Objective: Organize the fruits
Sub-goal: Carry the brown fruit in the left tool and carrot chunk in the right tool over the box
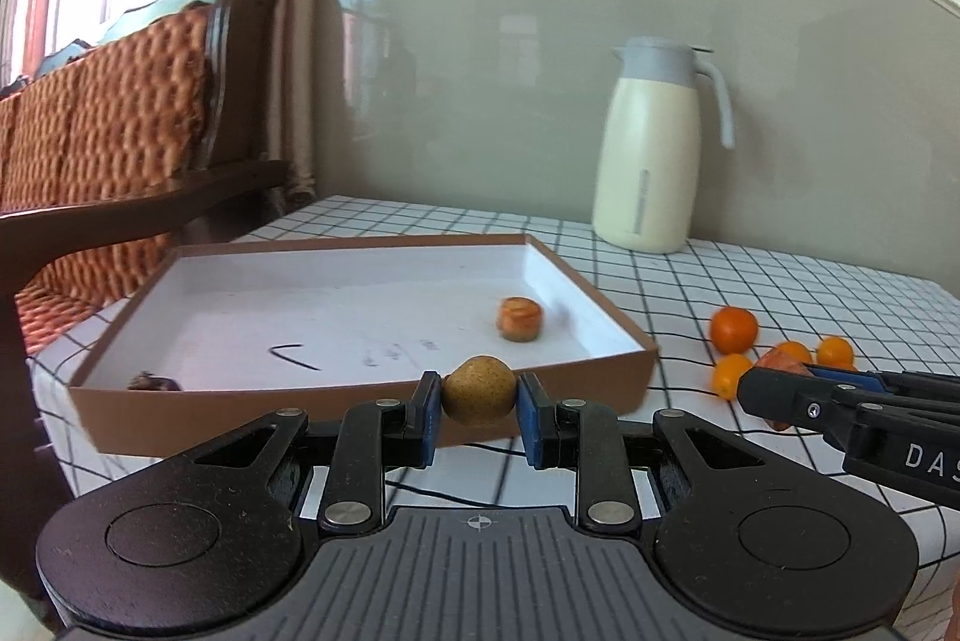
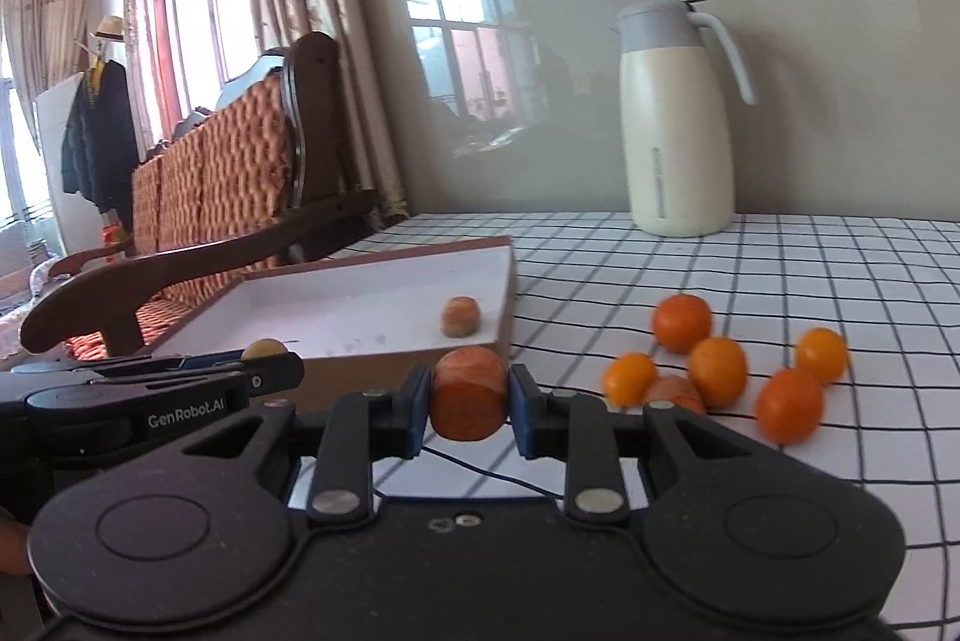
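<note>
While "GenRobot.AI"-marked left tongs (image 2: pixel 264 368) pinch a brown fruit (image 1: pixel 480 389), right tongs (image 2: pixel 469 401) clamp an orange chunk (image 2: pixel 469 395) — both closed.

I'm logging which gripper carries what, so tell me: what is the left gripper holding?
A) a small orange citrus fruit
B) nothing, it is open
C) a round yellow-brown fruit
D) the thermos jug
C: in the left wrist view the left gripper is shut on a round yellow-brown fruit, held in front of the cardboard tray, while the small orange fruits lie on the tablecloth.
</note>
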Demonstrator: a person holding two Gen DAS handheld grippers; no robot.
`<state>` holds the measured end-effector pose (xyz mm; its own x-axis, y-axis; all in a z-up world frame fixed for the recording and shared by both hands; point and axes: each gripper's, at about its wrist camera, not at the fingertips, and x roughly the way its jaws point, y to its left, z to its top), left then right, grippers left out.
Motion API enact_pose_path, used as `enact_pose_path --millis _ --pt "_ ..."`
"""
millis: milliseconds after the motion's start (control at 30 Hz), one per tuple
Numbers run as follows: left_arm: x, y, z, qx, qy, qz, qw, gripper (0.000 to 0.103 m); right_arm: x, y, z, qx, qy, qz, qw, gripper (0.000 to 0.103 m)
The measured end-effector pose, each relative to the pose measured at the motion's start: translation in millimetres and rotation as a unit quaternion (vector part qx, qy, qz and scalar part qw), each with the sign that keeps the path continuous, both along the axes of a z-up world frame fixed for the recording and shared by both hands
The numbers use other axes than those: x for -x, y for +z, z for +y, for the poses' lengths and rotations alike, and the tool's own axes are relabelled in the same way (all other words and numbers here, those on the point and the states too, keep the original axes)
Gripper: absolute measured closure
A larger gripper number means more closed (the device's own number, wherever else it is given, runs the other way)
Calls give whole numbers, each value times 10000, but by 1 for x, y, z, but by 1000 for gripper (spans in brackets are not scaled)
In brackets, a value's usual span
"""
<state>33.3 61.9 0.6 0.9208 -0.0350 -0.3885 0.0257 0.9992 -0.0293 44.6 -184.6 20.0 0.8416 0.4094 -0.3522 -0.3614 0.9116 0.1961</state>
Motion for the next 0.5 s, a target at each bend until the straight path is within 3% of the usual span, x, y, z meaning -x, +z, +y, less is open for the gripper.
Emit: enact_pose_path --millis 500 --pt "2 3 36 195 557 -191 9981 76 -12 7 28 -222 288 -277 9990 84"
